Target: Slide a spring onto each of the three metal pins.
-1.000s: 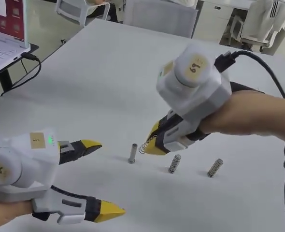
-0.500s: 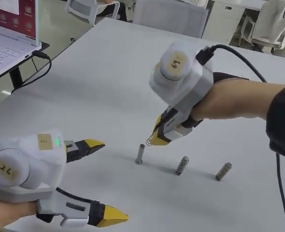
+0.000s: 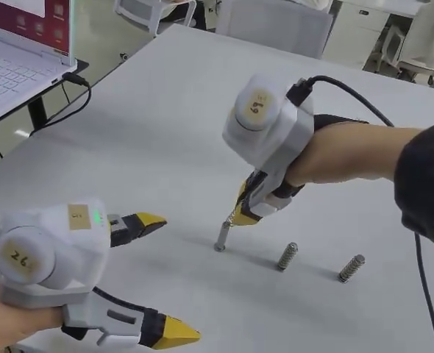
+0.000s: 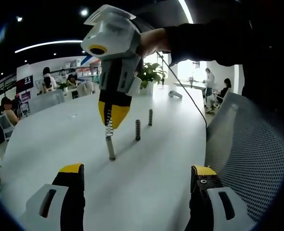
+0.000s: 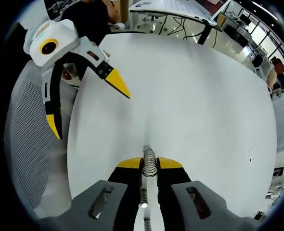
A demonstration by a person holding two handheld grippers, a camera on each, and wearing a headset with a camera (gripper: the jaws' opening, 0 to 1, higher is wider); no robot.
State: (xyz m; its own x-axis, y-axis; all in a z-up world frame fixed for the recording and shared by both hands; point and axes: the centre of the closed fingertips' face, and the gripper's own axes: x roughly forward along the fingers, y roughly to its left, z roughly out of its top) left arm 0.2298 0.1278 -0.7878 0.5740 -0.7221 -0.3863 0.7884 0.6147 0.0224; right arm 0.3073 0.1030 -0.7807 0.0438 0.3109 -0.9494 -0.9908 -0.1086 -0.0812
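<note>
Right tool (image 3: 240, 218) hangs over the middle of the white counter (image 3: 165, 118). Its yellow-tipped jaws point steeply down and are closed on a spring (image 5: 150, 163). The coil is pinched between the two tips and sticks out past them, roughly in line with the jaws. Its lower end sits right at the top of a bare metal pin (image 3: 221, 237), which stands upright on the counter directly under the tips. In the left gripper view the spring and pin form one nearly straight line, end to end. Whether the first coils are already around the pin I cannot tell.

In the head view a second spring (image 3: 287, 255) and a third spring (image 3: 351, 268) stand on the counter to the right of that pin. They are in a row with it, each apart from its neighbour. The left gripper view shows both upright.

Left tool (image 3: 182, 279) is low over the near left part of the counter, well apart from the pin. Its jaws are spread wide with nothing between them, and they point toward the row.

A black cable (image 3: 357, 92) runs from the right tool's body back over the person's forearm. An open laptop (image 3: 15, 59) sits at the far left, beyond the counter's edge.
</note>
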